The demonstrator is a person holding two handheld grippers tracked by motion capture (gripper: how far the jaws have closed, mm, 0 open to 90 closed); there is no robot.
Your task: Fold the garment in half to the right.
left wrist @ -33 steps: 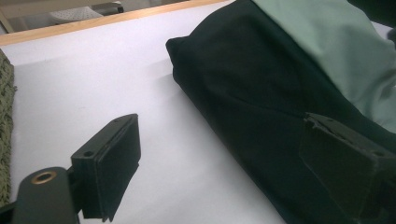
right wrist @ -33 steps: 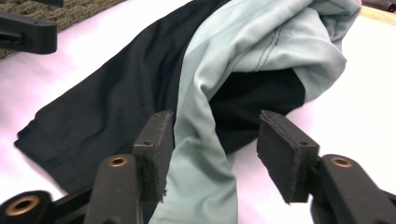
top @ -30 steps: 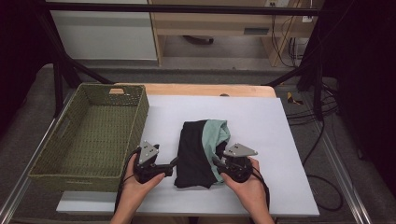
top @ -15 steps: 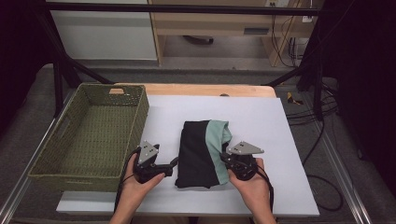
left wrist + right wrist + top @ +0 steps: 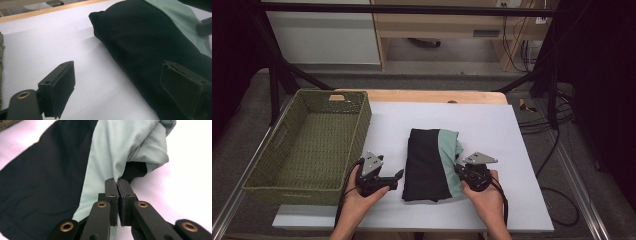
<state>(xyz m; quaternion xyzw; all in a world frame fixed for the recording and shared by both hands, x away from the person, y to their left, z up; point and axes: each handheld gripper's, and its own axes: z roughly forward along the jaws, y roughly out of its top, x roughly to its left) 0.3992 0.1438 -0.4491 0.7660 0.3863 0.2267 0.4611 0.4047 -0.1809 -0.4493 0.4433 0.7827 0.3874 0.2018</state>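
Since the earlier frame, right gripper has shifted in against the folded black-and-mint garment and its jaws have just been closing; they are now clenched on a fold of the mint fabric at the garment's right edge. Left gripper sits at the garment's left edge, jaws released and wide, one pad over the black cloth, no grip. Garment lies flat on the white table, just right of the green woven basket.
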